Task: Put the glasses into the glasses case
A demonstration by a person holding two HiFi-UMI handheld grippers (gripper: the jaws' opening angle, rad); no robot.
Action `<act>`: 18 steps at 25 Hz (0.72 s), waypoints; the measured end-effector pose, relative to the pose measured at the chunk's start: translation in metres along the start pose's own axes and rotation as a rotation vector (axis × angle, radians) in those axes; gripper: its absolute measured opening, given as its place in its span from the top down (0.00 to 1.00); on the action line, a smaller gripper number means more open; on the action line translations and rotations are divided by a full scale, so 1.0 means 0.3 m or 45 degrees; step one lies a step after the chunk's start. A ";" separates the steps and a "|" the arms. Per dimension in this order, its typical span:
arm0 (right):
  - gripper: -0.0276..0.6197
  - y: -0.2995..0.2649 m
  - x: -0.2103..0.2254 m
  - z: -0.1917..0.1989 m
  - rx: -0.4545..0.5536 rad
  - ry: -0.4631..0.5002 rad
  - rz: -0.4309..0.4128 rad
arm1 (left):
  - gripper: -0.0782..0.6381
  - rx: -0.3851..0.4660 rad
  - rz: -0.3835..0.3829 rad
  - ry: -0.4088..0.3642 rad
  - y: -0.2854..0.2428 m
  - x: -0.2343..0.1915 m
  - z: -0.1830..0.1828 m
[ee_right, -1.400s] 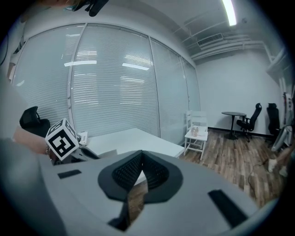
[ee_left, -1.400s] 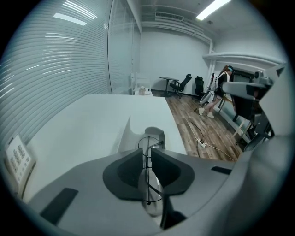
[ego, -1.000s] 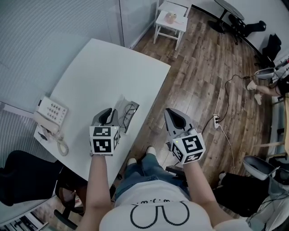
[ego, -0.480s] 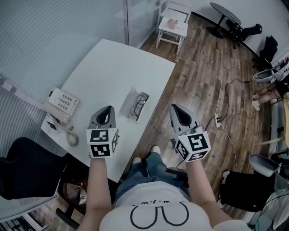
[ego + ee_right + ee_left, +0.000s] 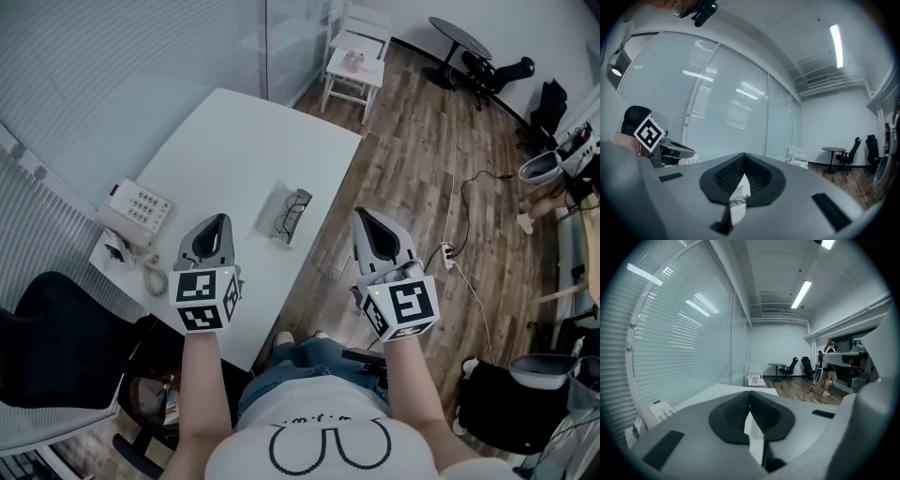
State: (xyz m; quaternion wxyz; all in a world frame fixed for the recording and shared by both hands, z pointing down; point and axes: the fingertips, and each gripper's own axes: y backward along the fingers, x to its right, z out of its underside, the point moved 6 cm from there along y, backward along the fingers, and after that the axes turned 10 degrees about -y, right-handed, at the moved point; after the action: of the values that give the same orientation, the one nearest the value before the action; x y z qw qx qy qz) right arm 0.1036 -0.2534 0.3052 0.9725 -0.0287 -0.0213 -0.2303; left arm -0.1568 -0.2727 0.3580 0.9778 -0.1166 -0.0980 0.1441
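- Left gripper [image 5: 217,223]: you hold it with its jaws closed tip to tip and nothing between them. It hangs above the near corner of the table [image 5: 234,131].
- Right gripper [image 5: 367,218]: its jaws are likewise closed and empty. It hangs off the table's side edge, over the wooden floor [image 5: 422,169].
- Glasses [image 5: 293,208]: they lie with the open, pale glasses case [image 5: 277,217], ahead of both tips and between them. Whether the frame is fully seated in the case cannot be told.
- Step, as judged: a standoff, with neither gripper touching either item. The work at the case is either about to begin or wants checking.
- Next move, as judged: open one pair of jaws before you reach in, and come down from above, since the thin frame offers little to grip.
- Room: bare tabletop extends beyond the left gripper, and a telephone [image 5: 139,206] sits outboard of it, well apart.
- Edge: the case lies near the table edge on the right gripper's side, so a nudge that way has little margin.
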 end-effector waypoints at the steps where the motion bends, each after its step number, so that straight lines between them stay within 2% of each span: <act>1: 0.94 0.000 -0.005 -0.017 0.012 0.006 -0.009 | 0.87 0.024 -0.009 0.003 0.009 -0.003 -0.017; 11: 0.94 0.049 0.039 -0.185 0.145 0.053 -0.087 | 0.87 0.314 -0.085 -0.022 0.085 0.008 -0.215; 18: 0.94 0.081 0.071 -0.219 0.163 0.107 -0.088 | 0.87 0.405 -0.115 -0.060 0.115 0.032 -0.293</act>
State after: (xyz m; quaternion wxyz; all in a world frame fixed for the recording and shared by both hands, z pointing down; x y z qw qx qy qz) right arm 0.1354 -0.2456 0.2396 0.9638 0.0441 0.0040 -0.2630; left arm -0.1369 -0.2550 0.2669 0.9868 0.0476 -0.1019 0.1162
